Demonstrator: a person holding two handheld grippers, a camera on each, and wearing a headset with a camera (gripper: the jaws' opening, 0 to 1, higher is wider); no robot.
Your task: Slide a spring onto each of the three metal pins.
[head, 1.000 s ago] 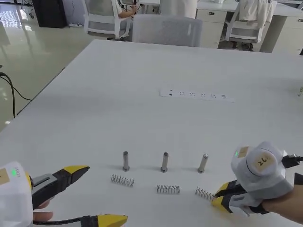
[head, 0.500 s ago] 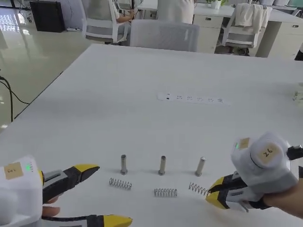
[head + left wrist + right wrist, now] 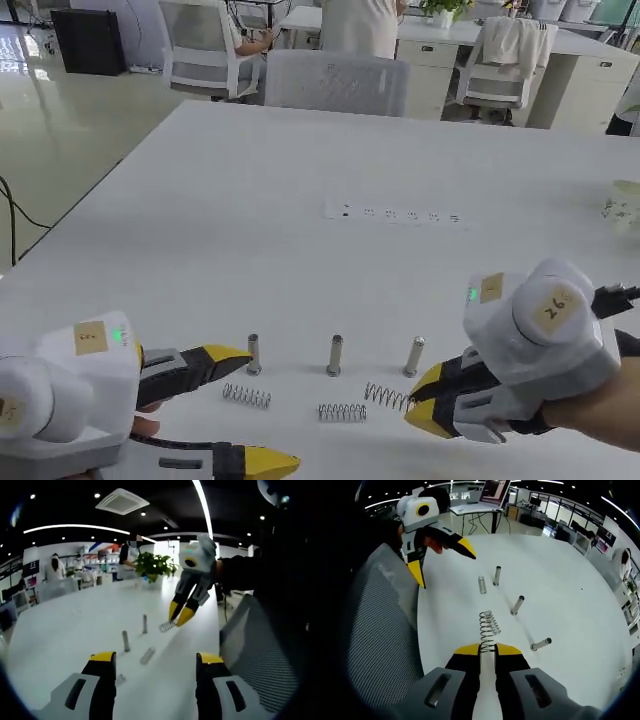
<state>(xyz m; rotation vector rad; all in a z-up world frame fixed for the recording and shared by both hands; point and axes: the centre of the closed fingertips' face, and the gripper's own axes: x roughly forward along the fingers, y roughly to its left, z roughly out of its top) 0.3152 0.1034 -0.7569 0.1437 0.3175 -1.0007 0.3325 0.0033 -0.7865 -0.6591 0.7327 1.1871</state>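
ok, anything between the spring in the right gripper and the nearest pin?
Nothing visible. The right gripper is shut on the spring; bare table lies between it and the nearest pin. The middle spring lies off to the side.

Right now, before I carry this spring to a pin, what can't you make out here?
- Gripped end of the held spring: head view, behind the right gripper's yellow tips.
- Most of the left spring: left gripper view, behind the left gripper's own jaw.
- How the pins are fixed to the table: head view, too small.
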